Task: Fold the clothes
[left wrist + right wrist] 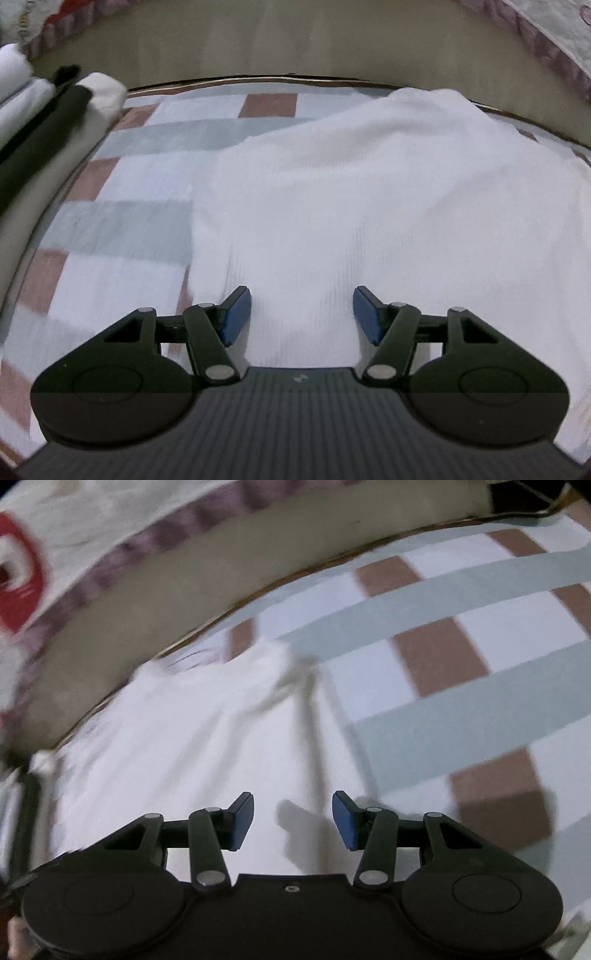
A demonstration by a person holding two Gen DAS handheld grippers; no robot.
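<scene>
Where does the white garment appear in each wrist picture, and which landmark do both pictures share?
Left wrist view: the white garment fills the centre and right, lying on the checked cloth.
Right wrist view: the white garment covers the centre and left, blurred, its edge running toward the middle bottom.
Shared landmark: the checked cloth with brown squares and grey bands.

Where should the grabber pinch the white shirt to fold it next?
Probably the white shirt's straight left edge, where it lies flat on the checkered sheet. Come from the left, over the bare sheet, sliding one finger under the edge. That edge is a clean, free line. The left gripper hangs with its jaws open and empty, right above the cloth.
</scene>
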